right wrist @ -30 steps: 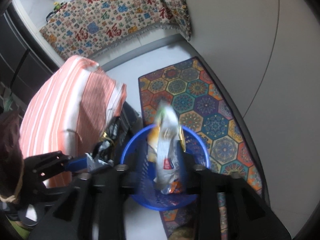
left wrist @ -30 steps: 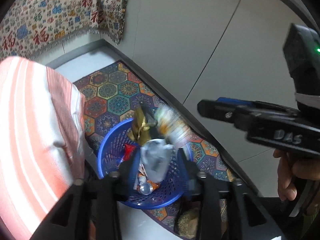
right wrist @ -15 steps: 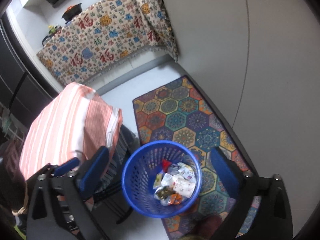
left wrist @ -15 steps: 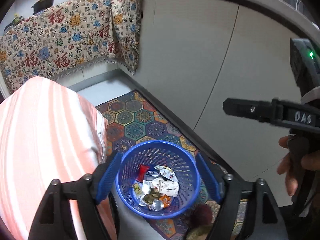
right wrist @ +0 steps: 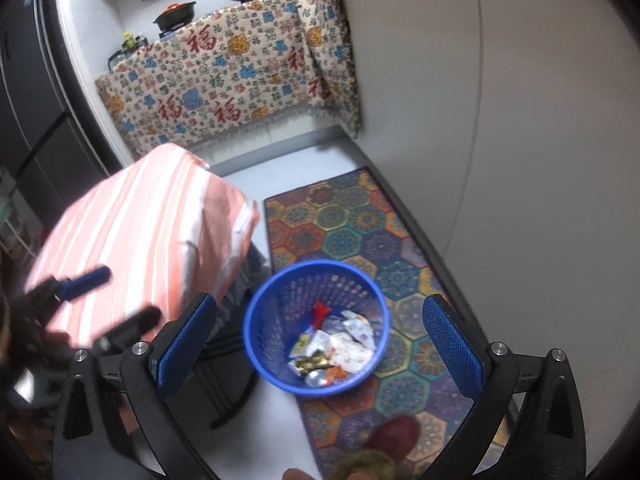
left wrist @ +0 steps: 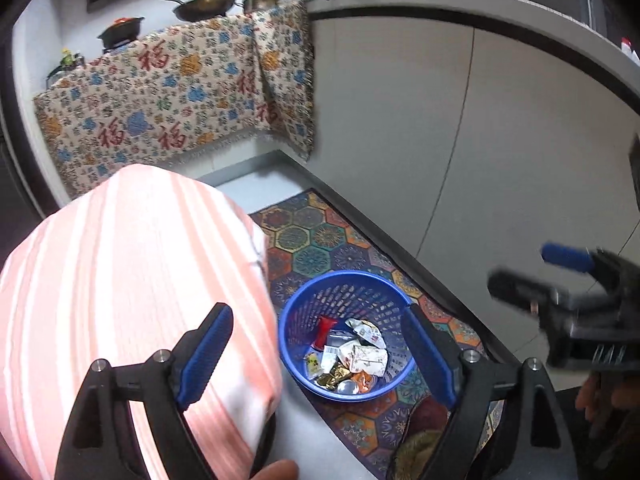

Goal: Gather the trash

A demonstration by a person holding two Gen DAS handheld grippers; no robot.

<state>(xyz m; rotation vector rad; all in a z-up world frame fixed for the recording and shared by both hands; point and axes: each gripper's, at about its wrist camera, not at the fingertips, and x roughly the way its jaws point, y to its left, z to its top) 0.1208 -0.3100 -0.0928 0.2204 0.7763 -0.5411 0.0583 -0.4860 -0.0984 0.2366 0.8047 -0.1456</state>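
Both grippers are hanging spread and empty: the left gripper [left wrist: 316, 356] and right gripper [right wrist: 320, 344] have just been opening, nothing between them. The trash [left wrist: 352, 360] is lying below in the blue basket [left wrist: 292, 320]. The drop step looks finished; next is probably seeking more trash.

Blue perforated plastic basket [left wrist: 344, 292] stands upright on patterned hexagon rug [left wrist: 316, 236], near rug's left edge. Inside basket bottom: crumpled wrappers [left wrist: 360, 356], mostly white, one red [left wrist: 325, 326], one gold, plus a shiny foil piece.
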